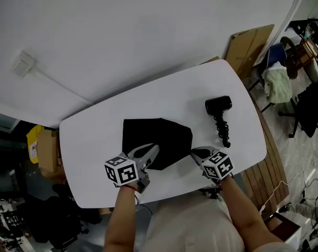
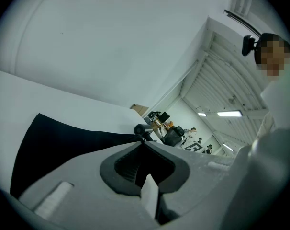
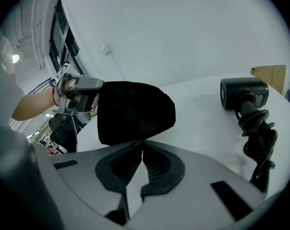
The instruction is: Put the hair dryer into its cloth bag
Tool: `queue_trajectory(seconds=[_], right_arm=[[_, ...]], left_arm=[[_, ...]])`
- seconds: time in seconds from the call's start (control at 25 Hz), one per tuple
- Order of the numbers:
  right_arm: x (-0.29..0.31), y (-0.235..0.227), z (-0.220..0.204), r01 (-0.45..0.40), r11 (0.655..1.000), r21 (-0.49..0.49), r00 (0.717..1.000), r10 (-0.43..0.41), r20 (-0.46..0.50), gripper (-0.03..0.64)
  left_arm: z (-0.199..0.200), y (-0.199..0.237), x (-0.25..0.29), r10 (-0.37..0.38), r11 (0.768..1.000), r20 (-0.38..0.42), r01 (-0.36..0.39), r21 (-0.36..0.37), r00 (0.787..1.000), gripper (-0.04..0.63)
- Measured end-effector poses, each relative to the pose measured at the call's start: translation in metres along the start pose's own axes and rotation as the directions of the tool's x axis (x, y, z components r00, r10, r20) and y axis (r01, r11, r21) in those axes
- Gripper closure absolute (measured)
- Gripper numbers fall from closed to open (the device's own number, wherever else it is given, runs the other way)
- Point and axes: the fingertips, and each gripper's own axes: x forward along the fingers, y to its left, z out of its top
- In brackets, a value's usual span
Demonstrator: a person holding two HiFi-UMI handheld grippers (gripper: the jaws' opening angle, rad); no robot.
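- The black cloth bag (image 1: 164,135) lies flat in the middle of the white table (image 1: 96,140). The hair dryer (image 1: 218,105) sits at about 2 o'clock from it, well apart, with its coiled cord (image 1: 223,130) trailing toward 6 o'clock.
- The left gripper (image 1: 154,149) comes in from 7 o'clock. Its jaws are pressed together on the bag's near edge, and the cloth runs right up to the tips, so it looks pinched rather than merely touched.
- The right gripper (image 1: 194,152) sits at 4 o'clock, just beside the bag's near right corner. Its jaws are together with nothing between them.
- The step in hand looks like opening the bag's mouth.
- To do it well, the right jaws must part first, then take only the other layer of cloth, not both.
- Lifting the left edge gently while the right draws its layer toward 3 o'clock should make a gap wide enough for the dryer's barrel.
- Which edge is the mouth cannot be told from here, so it is worth checking before pulling.
- The cord could snag on the rim, so it is better gathered with the dryer.
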Motion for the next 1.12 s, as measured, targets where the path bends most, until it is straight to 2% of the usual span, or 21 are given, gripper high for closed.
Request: queue_trajectory(seconds=[0.12, 0.16, 0.24, 0.32, 0.44, 0.56, 0.68, 0.84, 1.0, 1.12], right_arm=[[-0.001, -0.003, -0.002, -0.001, 0.999, 0.036, 1.0, 0.001, 0.002, 0.594], [-0.002, -0.003, -0.003, -0.003, 0.999, 0.047, 1.0, 0.003, 0.004, 0.578], [-0.006, -0.005, -0.003, -0.007, 0.998, 0.063, 1.0, 0.006, 0.006, 0.501], [-0.015, -0.008, -0.002, 0.006, 0.998, 0.061, 1.0, -0.006, 0.01, 0.486], [-0.035, -0.018, 0.006, 0.05, 0.998, 0.029, 0.998, -0.051, 0.032, 0.484], [-0.058, -0.034, 0.018, 0.14, 0.99, -0.034, 0.989, -0.138, 0.048, 0.465], [-0.078, -0.06, 0.029, 0.252, 0.966, -0.055, 0.966, -0.248, 0.069, 0.433], [-0.095, -0.106, 0.036, 0.386, 0.922, -0.002, 0.919, -0.385, 0.081, 0.39], [-0.097, -0.136, 0.035, 0.459, 0.888, 0.026, 0.886, -0.46, 0.054, 0.352], [-0.095, -0.146, 0.03, 0.478, 0.878, 0.033, 0.877, -0.479, 0.031, 0.344]], left_arm=[[-0.006, -0.008, 0.009, -0.008, 1.0, -0.011, 0.008, 0.008, 1.0, 0.571], [-0.009, -0.008, 0.012, -0.007, 1.0, -0.015, 0.007, 0.007, 1.0, 0.571], [-0.013, -0.009, 0.018, -0.006, 1.0, -0.02, 0.006, 0.001, 1.0, 0.571], [-0.016, -0.009, 0.021, -0.005, 1.0, -0.02, 0.005, -0.008, 1.0, 0.571], [-0.018, -0.009, 0.025, -0.003, 1.0, -0.017, 0.002, -0.019, 1.0, 0.571], [-0.021, -0.009, 0.031, 0.003, 1.0, -0.018, -0.003, -0.024, 1.0, 0.571], [-0.022, -0.009, 0.035, 0.008, 1.0, -0.019, -0.008, -0.028, 1.0, 0.571], [-0.022, -0.01, 0.042, 0.011, 0.999, -0.02, -0.011, -0.033, 1.0, 0.571], [-0.022, -0.008, 0.047, 0.022, 0.999, -0.023, -0.023, -0.028, 0.999, 0.571], [-0.022, -0.008, 0.049, 0.035, 0.999, -0.031, -0.035, -0.015, 0.999, 0.571]])
